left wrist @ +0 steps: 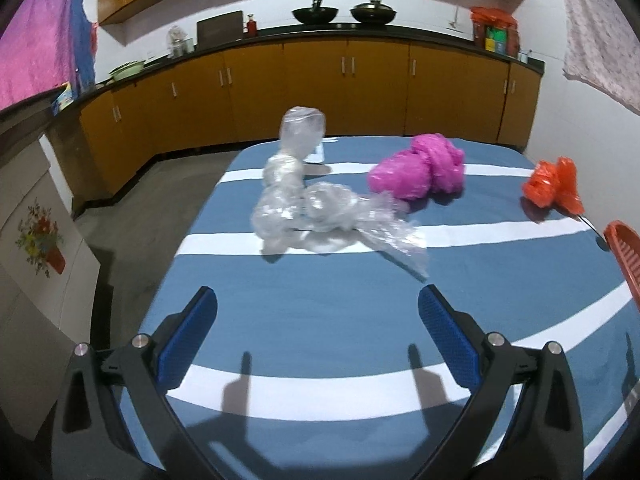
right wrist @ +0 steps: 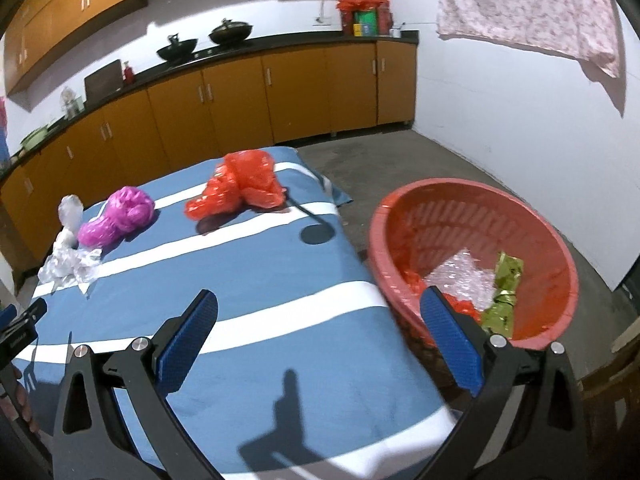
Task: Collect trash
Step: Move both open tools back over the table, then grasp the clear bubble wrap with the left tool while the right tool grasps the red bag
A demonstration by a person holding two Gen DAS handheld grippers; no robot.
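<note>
Clear plastic wrap (left wrist: 320, 208) – long axis slanting away; left gripper (left wrist: 318, 312), right gripper (right wrist: 318, 312) – spread wide

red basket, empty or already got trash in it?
Not empty. The red basket holds clear crumpled plastic, a green wrapper and red scraps.

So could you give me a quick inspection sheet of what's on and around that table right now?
Surface: table under a blue cloth with white stripes.
Job's things: clear plastic, pink bag and red bag lie apart on the cloth; red basket beside the table already holds some wrappers.
Clutter: a small white item behind the clear plastic, too small to tell.
Grippers: left gripper open, empty, over the cloth; right gripper open, empty, near the basket.
Cables: a thin dark cord on the cloth by the red bag.
Surroundings: wooden cabinets, two woks on the counter, cloths hung on the walls.
</note>
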